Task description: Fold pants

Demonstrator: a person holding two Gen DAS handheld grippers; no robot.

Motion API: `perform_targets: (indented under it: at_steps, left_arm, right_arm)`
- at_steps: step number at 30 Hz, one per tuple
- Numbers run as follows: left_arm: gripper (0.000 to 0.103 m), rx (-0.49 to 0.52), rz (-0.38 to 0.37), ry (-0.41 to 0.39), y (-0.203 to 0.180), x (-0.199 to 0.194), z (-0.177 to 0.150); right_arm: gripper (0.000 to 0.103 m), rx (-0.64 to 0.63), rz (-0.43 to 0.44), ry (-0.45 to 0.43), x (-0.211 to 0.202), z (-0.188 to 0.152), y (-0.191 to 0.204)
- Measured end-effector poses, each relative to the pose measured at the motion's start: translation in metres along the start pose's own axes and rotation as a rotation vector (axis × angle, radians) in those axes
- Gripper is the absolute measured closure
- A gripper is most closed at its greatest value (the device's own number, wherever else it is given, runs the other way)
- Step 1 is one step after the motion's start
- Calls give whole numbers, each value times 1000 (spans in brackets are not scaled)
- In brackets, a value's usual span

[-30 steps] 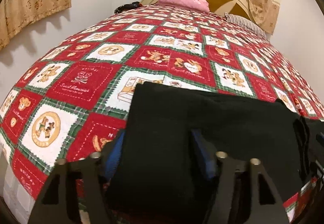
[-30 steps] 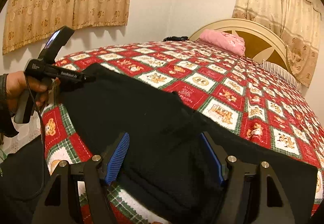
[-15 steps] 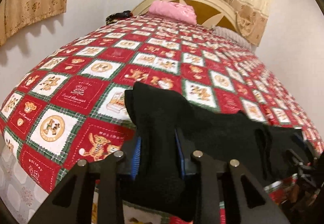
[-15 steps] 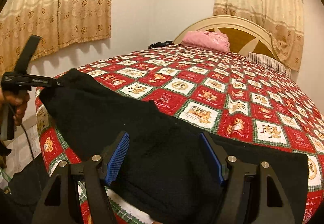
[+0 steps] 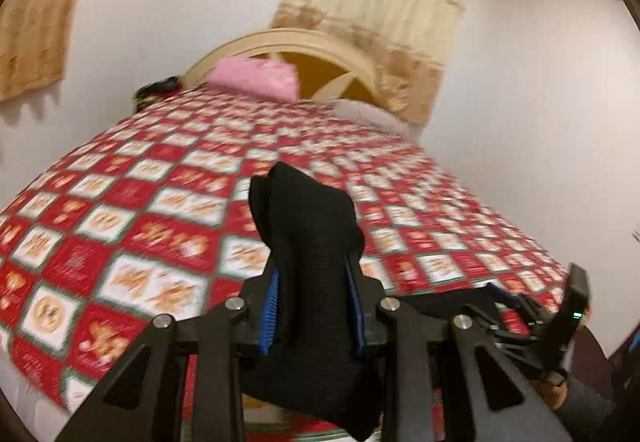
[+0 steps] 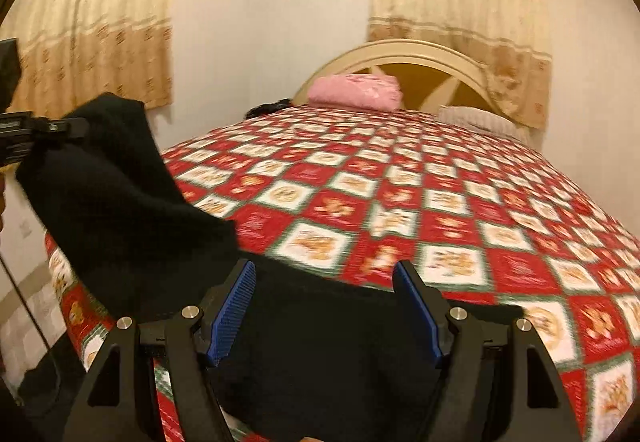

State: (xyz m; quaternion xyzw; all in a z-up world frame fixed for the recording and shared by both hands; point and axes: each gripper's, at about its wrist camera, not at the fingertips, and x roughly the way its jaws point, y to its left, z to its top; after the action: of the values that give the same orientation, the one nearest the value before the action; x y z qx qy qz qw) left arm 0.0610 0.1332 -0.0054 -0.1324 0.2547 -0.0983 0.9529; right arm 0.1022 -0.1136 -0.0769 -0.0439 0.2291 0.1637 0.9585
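Black pants point(image 5: 308, 210) hang bunched between the blue pads of my left gripper point(image 5: 312, 270), which is shut on them and raised above the red checked quilt point(image 5: 120, 242). In the right wrist view the same gripper point(image 6: 60, 128) holds a corner of the pants point(image 6: 120, 194) up at the left, and the cloth slopes down to the bed's near edge. My right gripper point(image 6: 324, 274) stands open over that lower part; the fabric lies between and under its fingers without touching the pads. In the left wrist view the right gripper's body point(image 5: 576, 306) shows blurred at the far right.
The quilt point(image 6: 400, 202) covers the whole bed. A pink pillow point(image 6: 356, 90) and a striped pillow point(image 6: 476, 118) lie against the curved headboard point(image 6: 404, 50). Curtains point(image 6: 92, 22) hang on the walls behind. A small dark object point(image 6: 268, 107) sits at the bed's far left corner.
My left gripper closed on the pants' corner and lifted it off the quilt, and the cloth now hangs bunched. The right gripper rose and shifted a little and stayed open.
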Motion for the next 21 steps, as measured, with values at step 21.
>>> perform_targets:
  at_steps: [21]
  left_arm:
    - [68,312,-116,292,-193,157,-85]
  right_arm:
    - [31,354,-184,63,-12,-28,-148]
